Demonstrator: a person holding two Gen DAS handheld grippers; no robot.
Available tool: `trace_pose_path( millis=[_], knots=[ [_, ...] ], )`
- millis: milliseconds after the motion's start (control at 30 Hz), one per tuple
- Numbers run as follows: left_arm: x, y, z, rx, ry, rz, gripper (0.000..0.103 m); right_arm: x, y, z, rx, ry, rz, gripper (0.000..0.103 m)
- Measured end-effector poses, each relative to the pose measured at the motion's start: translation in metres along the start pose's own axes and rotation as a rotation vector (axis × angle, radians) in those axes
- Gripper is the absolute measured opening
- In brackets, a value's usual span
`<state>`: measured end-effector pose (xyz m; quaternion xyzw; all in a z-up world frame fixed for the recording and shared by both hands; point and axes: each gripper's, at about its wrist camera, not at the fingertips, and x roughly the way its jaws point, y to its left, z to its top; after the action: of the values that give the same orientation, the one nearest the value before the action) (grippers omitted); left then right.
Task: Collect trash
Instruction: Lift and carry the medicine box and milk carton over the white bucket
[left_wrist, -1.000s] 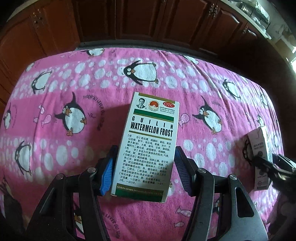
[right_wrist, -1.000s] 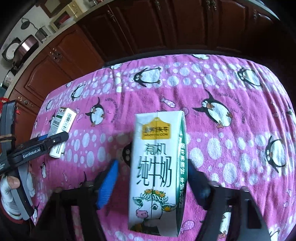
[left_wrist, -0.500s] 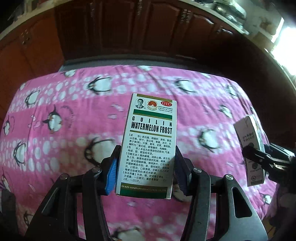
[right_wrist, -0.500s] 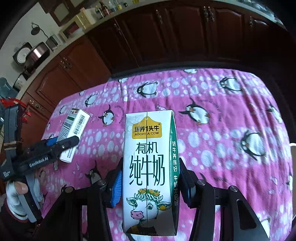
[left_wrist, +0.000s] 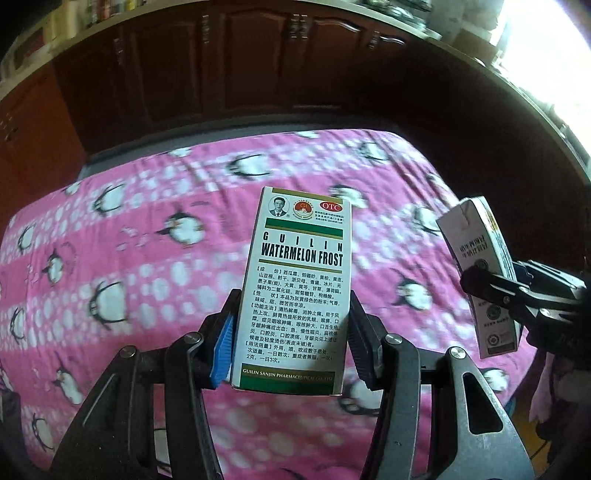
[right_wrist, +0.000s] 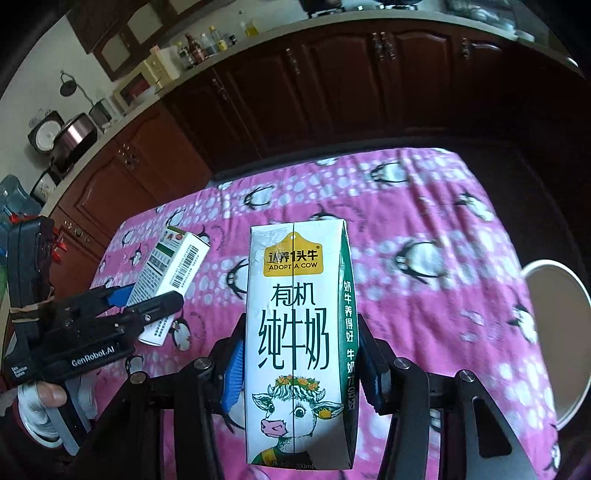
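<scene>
while both grippers are hanging above the table, each one is carrying a piece of trash.
left gripper (left_wrist: 290, 341): its blue pads are pressing on the two long sides of the medicine box (left_wrist: 297, 291), jaws clamped on its lower half.
medicine box: it is being held clear of the cloth, its printed face toward the left wrist camera, reading "guilin watermelon frost"; in the right wrist view it is showing at the left with its barcode side up.
right gripper (right_wrist: 301, 363): its jaws are gripping the milk carton (right_wrist: 299, 347) on both narrow sides, near the bottom half.
milk carton: it is standing upright between the pads, off the table, cow drawing at the foot and a yellow "adopt a cow" label near the top; in the left wrist view it is appearing at the right edge.
tablecloth (right_wrist: 424, 229): pink with white dots and penguins, it is covering the table below both grippers.
white bucket (right_wrist: 554, 328): it is sitting beside the table's right edge in the right wrist view, its round rim partly showing.
cabinets (right_wrist: 332, 92): dark wood doors are running behind the table under a pale counter.
hand (right_wrist: 40, 406): it is wearing a white glove and holding the left gripper's handle.
</scene>
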<state>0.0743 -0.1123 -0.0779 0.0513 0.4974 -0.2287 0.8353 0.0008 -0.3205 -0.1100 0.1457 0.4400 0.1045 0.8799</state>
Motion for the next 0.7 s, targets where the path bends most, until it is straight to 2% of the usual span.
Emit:
trace_pose_path(
  millis=[367, 700],
  knots=[
    [0.010, -0.100, 0.010, 0.137, -0.005, -0.070, 0.051, -0.061, -0.086, -0.019, 0.118, -0.066, -0.095, 0.050],
    [0.028, -0.183, 0.020, 0.270, 0.049, -0.154, 0.051, -0.099, -0.166, -0.042, 0.236, -0.084, -0.194, 0.050]
  ],
)
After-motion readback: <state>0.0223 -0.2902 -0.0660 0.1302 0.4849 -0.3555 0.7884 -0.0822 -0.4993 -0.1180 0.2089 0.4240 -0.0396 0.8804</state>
